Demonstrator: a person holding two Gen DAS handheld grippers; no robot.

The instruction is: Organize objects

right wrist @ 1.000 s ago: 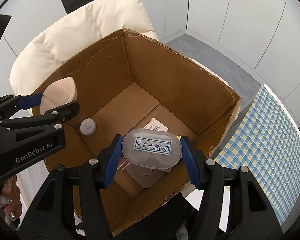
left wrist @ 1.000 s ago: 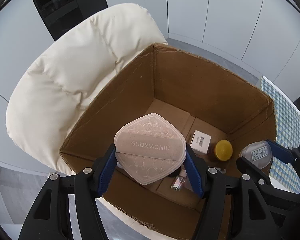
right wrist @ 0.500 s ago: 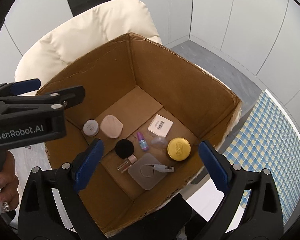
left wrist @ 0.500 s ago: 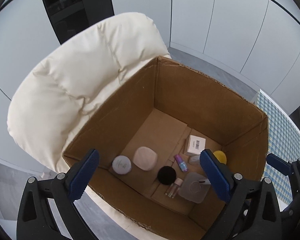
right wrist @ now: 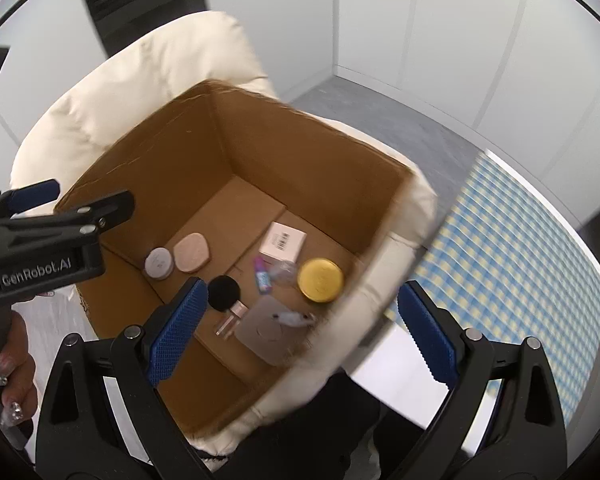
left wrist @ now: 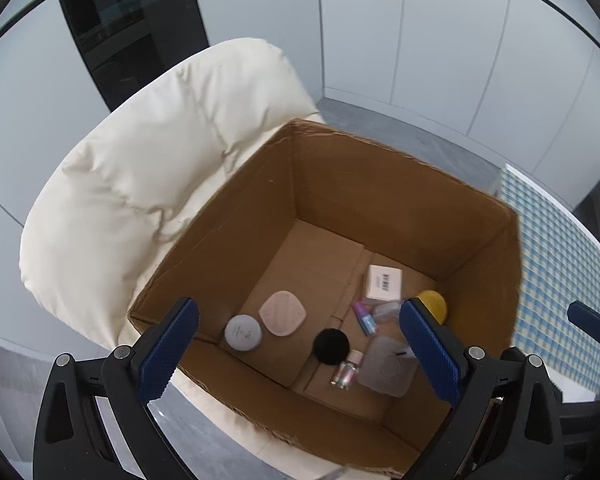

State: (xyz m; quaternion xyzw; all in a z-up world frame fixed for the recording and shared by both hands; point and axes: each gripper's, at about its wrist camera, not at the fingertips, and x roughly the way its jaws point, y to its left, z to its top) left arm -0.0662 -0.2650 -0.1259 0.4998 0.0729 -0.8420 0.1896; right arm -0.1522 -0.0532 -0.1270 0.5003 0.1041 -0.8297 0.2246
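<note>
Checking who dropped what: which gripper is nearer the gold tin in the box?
Right. The right gripper hangs open almost over the gold tin; the left gripper hangs open further over, above the pink compact.

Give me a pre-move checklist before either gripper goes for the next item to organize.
1. Left gripper empty, jaws wide: ok.
2. Right gripper empty, jaws wide: ok.
3. Pink compact lying flat on the cardboard box floor: ok.
4. Frosted lidded container resting in the box: ok; a small item lies on its lid.
5. Gold-lidded jar and barcode carton inside the box: ok.
6. Next item to pick: cannot tell, none shows outside the box.
</note>
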